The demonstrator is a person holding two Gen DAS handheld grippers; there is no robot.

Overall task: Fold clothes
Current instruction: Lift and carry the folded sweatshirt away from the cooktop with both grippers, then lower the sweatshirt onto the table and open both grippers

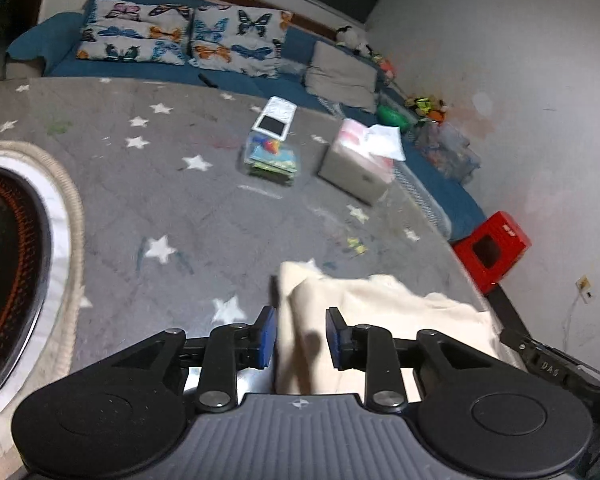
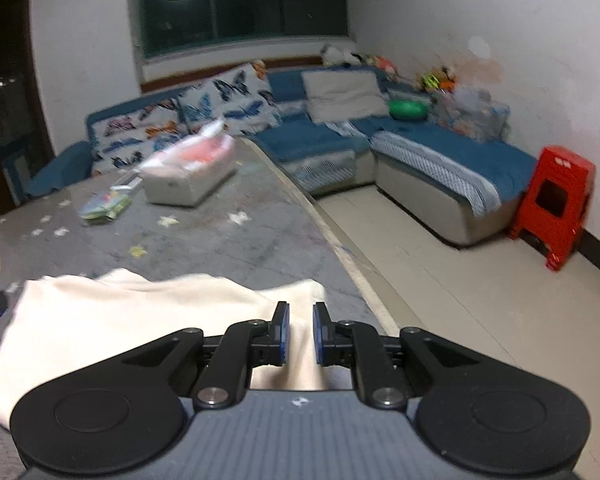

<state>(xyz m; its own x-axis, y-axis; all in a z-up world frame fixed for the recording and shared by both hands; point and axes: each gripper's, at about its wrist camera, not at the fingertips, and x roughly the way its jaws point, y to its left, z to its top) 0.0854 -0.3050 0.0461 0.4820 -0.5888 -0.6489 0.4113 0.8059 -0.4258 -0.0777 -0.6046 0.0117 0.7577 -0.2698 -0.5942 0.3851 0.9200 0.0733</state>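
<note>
**Q:** How do the two grippers stand?

**A:** The left gripper (image 1: 301, 336) is spread wide, a fold of the cream garment (image 1: 384, 320) lying between its blue pads (image 1: 266, 338). The right gripper (image 2: 301, 332) is narrower but parted, cream cloth showing in the gap; whether either pinches it cannot be told.

**Q:** And the garment itself?

**A:** It lies bunched on the grey star-print table cover (image 1: 188, 208), near the edge. Beyond it on the cover sit a tissue box (image 1: 356, 166) and a stack of toys (image 1: 272, 156). Past the garment, off the table, a blue sofa (image 2: 440, 148) and a red stool (image 2: 552, 204).
</note>
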